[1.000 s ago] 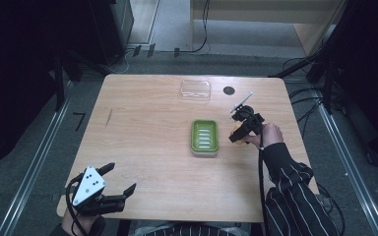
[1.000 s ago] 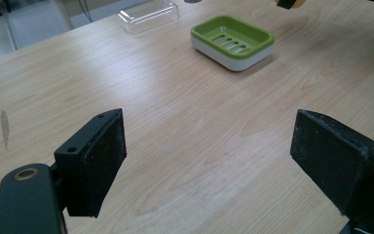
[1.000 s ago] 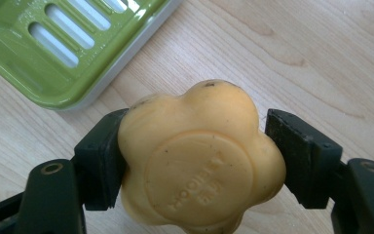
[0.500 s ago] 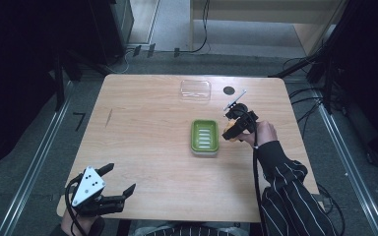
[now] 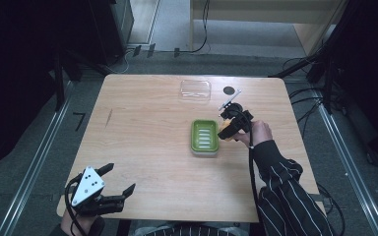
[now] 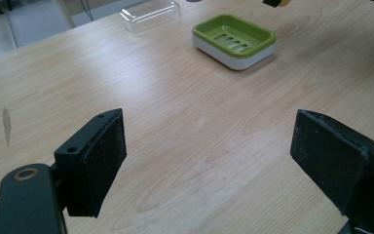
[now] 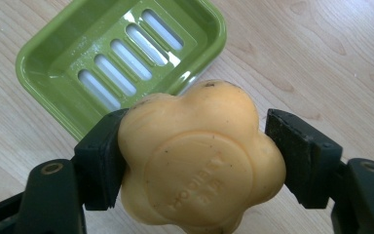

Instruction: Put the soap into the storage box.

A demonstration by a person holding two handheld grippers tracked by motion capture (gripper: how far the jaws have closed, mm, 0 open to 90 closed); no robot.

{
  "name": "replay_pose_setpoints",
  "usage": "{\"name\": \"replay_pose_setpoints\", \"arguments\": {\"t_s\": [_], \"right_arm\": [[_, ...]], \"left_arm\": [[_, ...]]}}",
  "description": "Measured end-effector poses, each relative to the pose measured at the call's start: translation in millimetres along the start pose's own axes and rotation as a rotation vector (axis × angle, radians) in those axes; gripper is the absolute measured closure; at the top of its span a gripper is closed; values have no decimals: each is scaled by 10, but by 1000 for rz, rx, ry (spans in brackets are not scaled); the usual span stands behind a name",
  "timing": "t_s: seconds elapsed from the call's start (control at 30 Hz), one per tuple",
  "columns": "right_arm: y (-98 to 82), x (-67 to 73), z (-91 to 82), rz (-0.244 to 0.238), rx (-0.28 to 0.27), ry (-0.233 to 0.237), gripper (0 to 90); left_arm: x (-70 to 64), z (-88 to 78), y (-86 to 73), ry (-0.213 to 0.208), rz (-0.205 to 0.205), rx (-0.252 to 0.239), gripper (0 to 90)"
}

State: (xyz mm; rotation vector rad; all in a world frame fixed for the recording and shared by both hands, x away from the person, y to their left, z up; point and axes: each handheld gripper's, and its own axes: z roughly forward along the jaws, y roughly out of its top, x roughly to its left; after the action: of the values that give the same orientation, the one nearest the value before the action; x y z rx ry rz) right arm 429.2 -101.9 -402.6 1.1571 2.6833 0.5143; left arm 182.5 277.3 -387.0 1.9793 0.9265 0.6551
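An orange flower-shaped soap bar (image 7: 199, 161) is clamped between the jaws of my right gripper (image 5: 229, 129), held just right of a green slotted soap dish (image 5: 204, 137) in the high view. In the right gripper view the dish (image 7: 112, 53) lies empty behind and to the left of the soap. My left gripper (image 5: 110, 189) rests open at the table's near left corner, nothing between its pads (image 6: 100, 161). In the left gripper view the dish (image 6: 233, 39) stands far ahead on the wood.
A clear plastic lid (image 5: 195, 90) lies at the far middle of the table, with a dark round mark (image 5: 229, 90) and a thin white stick (image 5: 230, 100) to its right. A dark scuff (image 5: 109, 117) marks the left side. Cables run along the floor beyond.
My right gripper has carried the soap a little leftward and nearer, closer to the dish's right rim. The left gripper has stayed put.
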Motion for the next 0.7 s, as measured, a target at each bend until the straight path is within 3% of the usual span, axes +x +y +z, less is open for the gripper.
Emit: {"name": "replay_pose_setpoints", "arguments": {"t_s": [0.7], "right_arm": [[207, 143, 100, -51, -4, 27, 283]], "left_arm": [[3, -50, -28, 14, -8, 3, 136]]}}
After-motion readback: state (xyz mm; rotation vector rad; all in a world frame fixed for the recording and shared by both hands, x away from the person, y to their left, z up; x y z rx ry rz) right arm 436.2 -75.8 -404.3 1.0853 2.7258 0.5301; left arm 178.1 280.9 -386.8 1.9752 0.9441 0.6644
